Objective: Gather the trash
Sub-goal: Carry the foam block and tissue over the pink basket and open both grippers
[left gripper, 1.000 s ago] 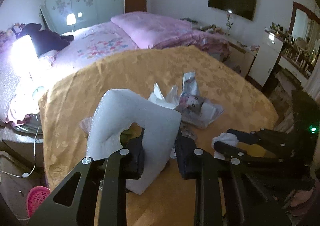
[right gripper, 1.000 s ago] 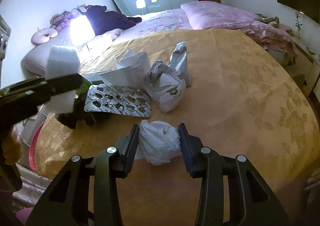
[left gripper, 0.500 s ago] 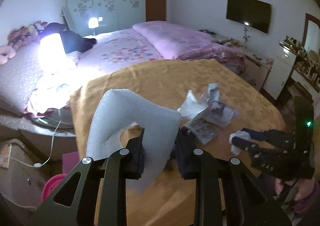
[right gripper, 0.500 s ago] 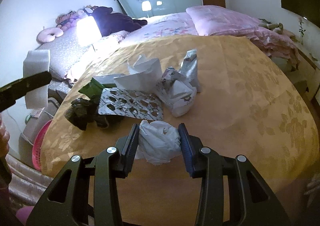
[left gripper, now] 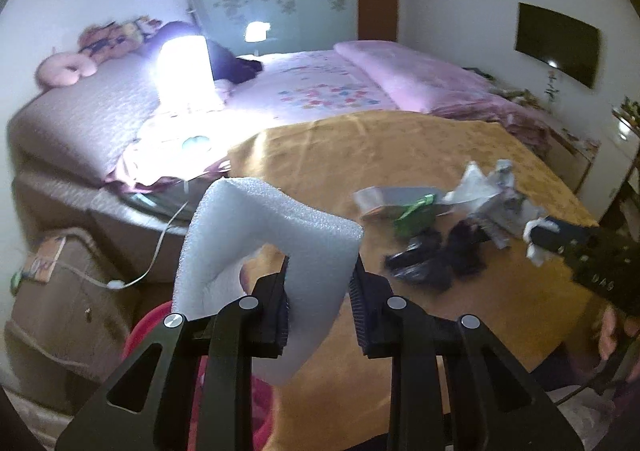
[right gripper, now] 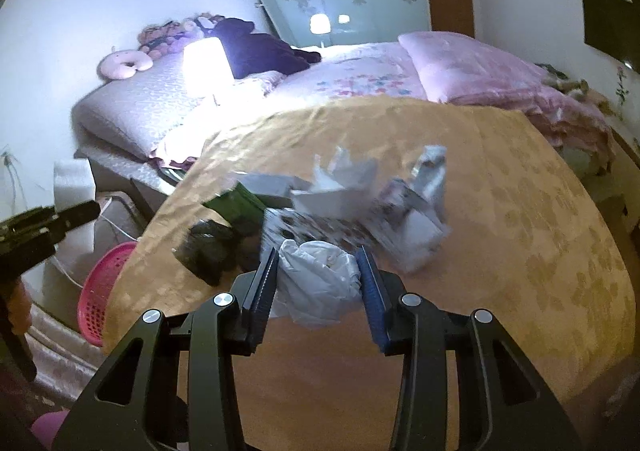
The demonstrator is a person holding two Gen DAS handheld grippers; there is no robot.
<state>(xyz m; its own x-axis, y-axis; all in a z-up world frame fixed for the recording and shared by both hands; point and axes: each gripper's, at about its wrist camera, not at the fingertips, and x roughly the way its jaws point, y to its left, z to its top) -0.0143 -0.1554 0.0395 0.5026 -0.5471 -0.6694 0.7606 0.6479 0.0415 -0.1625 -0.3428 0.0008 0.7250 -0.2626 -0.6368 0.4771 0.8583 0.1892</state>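
My left gripper [left gripper: 318, 291] is shut on a bent white foam sheet [left gripper: 264, 247], held above the left edge of the yellow bedspread [left gripper: 380, 143], over a pink basket [left gripper: 138, 335]. My right gripper [right gripper: 316, 283] is shut on a crumpled white tissue wad [right gripper: 320, 283], held above the bedspread [right gripper: 520, 231]. A trash pile lies on the spread: white paper [right gripper: 340, 187], a blister pack [right gripper: 316, 227], a green wrapper [right gripper: 240, 203], a black wad [right gripper: 208, 247], a printed packet [right gripper: 416, 211]. The pile also shows in the left wrist view [left gripper: 440, 227].
The pink basket [right gripper: 100, 291] stands on the floor by the bed's left corner. A lit lamp [left gripper: 184, 71] stands on the bedside, its cable [left gripper: 160, 247] hanging down. A cardboard box [left gripper: 52, 291] stands on the floor. Pink bedding [right gripper: 480, 71] lies beyond.
Both grippers have pulled back and swung left, away from the trash pile. The left gripper with the foam now hangs over the bed's left edge and the pink basket.
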